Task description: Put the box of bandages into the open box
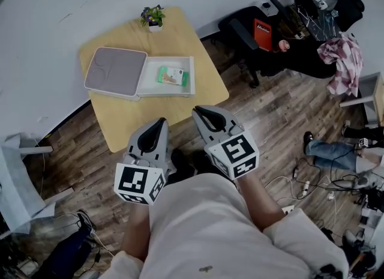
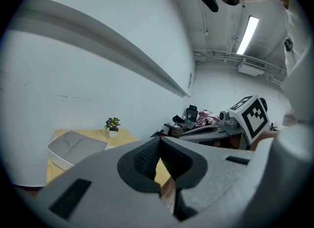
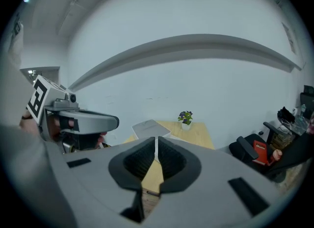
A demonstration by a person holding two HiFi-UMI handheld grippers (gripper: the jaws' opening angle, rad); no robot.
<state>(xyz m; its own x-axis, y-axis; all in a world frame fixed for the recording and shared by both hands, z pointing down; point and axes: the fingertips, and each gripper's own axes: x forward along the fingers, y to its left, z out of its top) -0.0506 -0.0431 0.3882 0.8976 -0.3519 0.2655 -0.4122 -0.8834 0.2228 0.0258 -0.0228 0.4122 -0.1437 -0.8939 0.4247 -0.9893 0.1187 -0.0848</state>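
My left gripper (image 1: 160,122) and right gripper (image 1: 198,113) are pinched together on nothing, clear of the light wooden table (image 1: 133,122) where the small green-and-white bandage box (image 1: 173,77) lies inside the shallow white open box (image 1: 153,84); reaching back in might jostle it.

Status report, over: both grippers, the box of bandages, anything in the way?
Left gripper, right gripper shut, empty, short of the table. Box of bandages lies inside the open box. Nothing in the way.
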